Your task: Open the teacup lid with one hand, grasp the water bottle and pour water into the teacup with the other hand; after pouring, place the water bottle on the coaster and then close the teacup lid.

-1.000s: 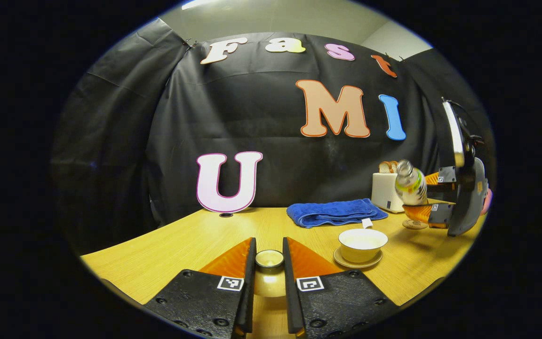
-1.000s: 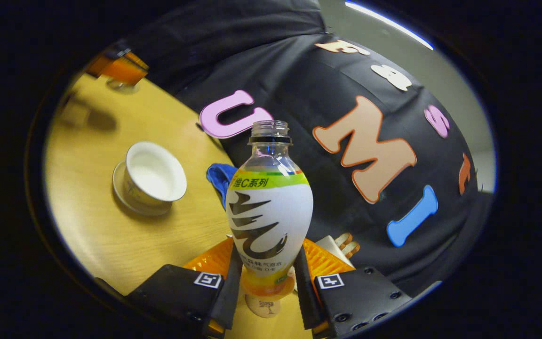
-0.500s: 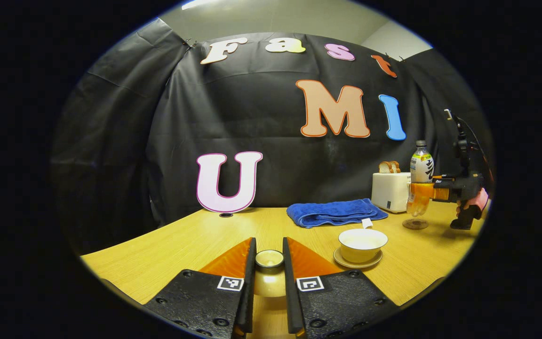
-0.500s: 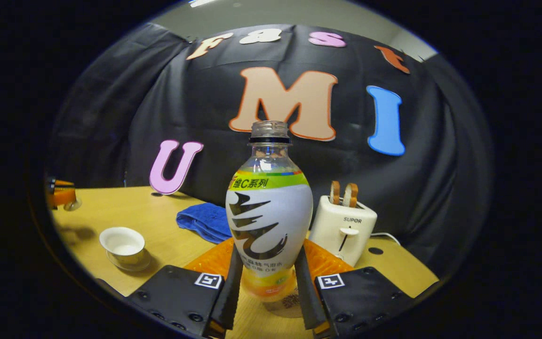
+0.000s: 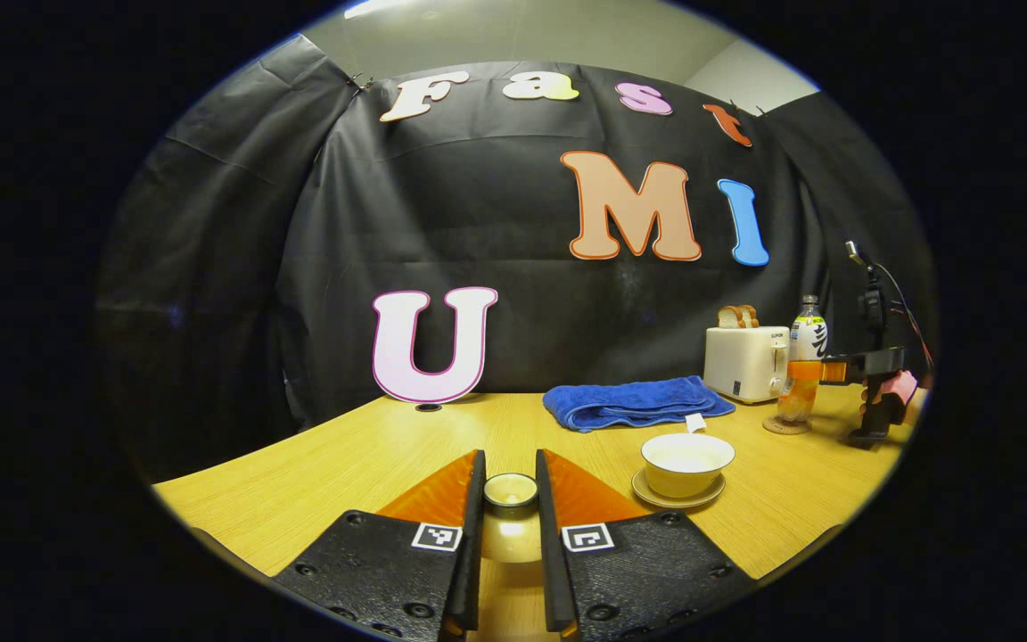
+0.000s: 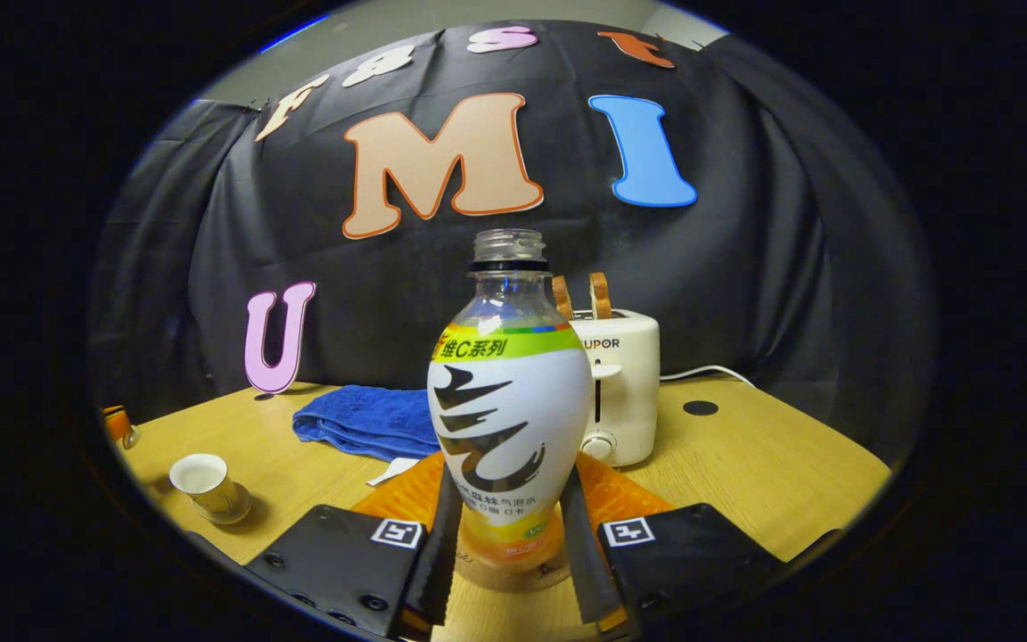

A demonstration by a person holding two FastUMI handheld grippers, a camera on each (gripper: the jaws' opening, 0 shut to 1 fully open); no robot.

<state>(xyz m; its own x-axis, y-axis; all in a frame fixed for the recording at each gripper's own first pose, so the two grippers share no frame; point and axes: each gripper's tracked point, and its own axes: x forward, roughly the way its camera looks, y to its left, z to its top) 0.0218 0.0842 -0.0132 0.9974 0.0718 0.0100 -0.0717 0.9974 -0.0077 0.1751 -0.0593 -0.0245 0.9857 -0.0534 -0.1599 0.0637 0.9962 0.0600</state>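
In the left gripper view my left gripper (image 5: 510, 499) is shut on the teacup lid (image 5: 511, 490), held above the table. The open teacup (image 5: 687, 464) stands on its saucer to the right, lidless. Far right, the uncapped water bottle (image 5: 804, 357) stands upright on the round coaster (image 5: 786, 426), with the right gripper (image 5: 806, 369) and a hand around it. In the right gripper view my right gripper (image 6: 505, 526) is shut on the bottle (image 6: 511, 419) near its base, and the coaster (image 6: 505, 575) lies right under it. The teacup (image 6: 203, 486) shows small at far left.
A white toaster (image 6: 622, 383) with bread slices stands just behind the bottle. A folded blue towel (image 5: 634, 401) lies at the back of the wooden table (image 5: 371, 464), between cup and wall. The booth's black cloth closes the back.
The right gripper swung the bottle from tilted near the cup back to upright, moved it away to the right and lowered it onto the coaster. The left gripper held still with the lid.
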